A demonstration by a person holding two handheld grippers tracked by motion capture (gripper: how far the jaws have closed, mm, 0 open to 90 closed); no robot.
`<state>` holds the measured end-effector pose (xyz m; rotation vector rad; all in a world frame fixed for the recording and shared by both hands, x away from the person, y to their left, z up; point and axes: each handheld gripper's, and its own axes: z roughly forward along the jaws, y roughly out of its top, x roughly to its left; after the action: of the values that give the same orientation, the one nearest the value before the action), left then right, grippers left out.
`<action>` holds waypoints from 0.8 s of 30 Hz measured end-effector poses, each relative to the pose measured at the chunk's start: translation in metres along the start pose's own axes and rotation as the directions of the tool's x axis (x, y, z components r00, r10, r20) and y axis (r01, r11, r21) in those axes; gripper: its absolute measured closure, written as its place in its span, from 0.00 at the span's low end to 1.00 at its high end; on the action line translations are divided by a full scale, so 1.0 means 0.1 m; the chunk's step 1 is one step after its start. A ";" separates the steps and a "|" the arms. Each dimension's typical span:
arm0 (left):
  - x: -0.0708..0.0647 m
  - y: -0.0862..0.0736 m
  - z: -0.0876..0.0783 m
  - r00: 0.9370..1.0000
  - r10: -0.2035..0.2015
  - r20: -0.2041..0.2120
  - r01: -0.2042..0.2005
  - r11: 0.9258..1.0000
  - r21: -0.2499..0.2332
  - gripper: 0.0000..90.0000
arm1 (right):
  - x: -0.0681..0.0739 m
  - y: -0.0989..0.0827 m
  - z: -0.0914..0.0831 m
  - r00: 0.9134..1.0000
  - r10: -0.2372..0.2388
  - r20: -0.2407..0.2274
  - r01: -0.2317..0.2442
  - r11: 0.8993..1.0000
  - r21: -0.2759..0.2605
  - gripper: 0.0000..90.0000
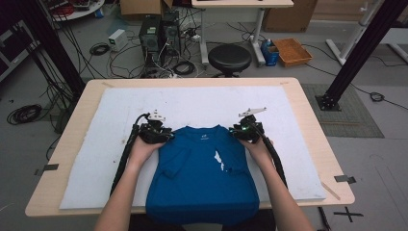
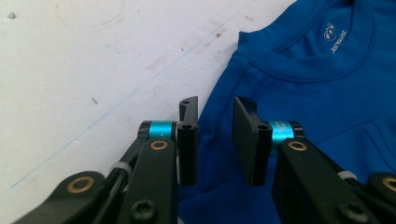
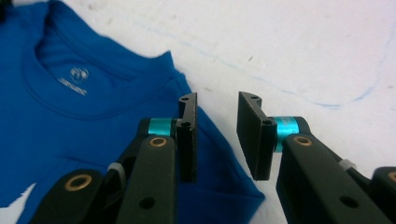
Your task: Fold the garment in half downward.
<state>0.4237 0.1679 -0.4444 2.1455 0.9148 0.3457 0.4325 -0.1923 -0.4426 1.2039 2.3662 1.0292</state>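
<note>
A blue T-shirt (image 1: 202, 178) lies folded on the white mat (image 1: 192, 98), collar toward the far side, with a white print (image 1: 219, 159) on its front. My left gripper (image 1: 166, 135) sits at the shirt's left shoulder. In the left gripper view the left gripper (image 2: 215, 135) stands open, and the blue T-shirt (image 2: 317, 93) has its shoulder edge lying under the gap. My right gripper (image 1: 238, 133) sits at the right shoulder. The right gripper view shows the right gripper (image 3: 217, 135) open over the folded edge of the blue T-shirt (image 3: 70, 116). No pad presses the cloth.
The mat covers most of a wooden table (image 1: 62, 159). Beyond the far edge stand a black stool (image 1: 229, 57), computer towers (image 1: 150, 31), cables and an orange box (image 1: 292, 51). Black frame posts (image 1: 358, 53) rise at both sides.
</note>
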 end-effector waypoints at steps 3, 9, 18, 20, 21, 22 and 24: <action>-0.01 0.00 0.00 1.000 0.000 -0.005 0.000 1.000 -0.003 0.88 | 0.01 0.01 0.04 1.000 -0.009 0.005 0.009 1.000 0.011 0.91; 0.02 0.00 -0.01 1.000 -0.020 -0.001 0.020 1.000 -0.012 0.96 | 0.02 0.02 0.00 1.000 -0.030 -0.002 0.030 1.000 0.005 0.99; 0.03 0.03 -0.15 0.999 -0.035 0.011 0.036 0.994 -0.102 0.97 | -0.02 0.05 -0.18 1.000 0.012 -0.028 -0.015 0.996 -0.091 0.99; 0.01 0.05 -0.21 1.000 -0.011 0.013 0.013 0.991 -0.131 0.97 | -0.02 0.06 -0.22 0.999 0.014 -0.036 -0.018 0.994 -0.111 0.99; 0.01 0.05 -0.21 1.000 -0.011 0.013 0.013 0.991 -0.131 0.97 | -0.02 0.06 -0.24 0.999 0.015 -0.042 -0.020 0.992 -0.124 0.99; -0.02 0.07 -0.26 1.000 0.013 0.015 -0.010 0.987 -0.157 0.97 | -0.01 0.06 -0.27 0.998 0.014 -0.053 -0.021 0.990 -0.141 0.99; -0.03 0.08 -0.30 1.000 0.019 0.017 -0.016 0.986 -0.169 0.97 | 0.01 0.06 -0.34 0.998 -0.002 -0.061 -0.008 0.986 -0.165 0.99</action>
<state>0.4106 0.1781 -0.4185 1.9993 0.8265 0.3966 0.4170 -0.2051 -0.4149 1.1312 2.2714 1.2525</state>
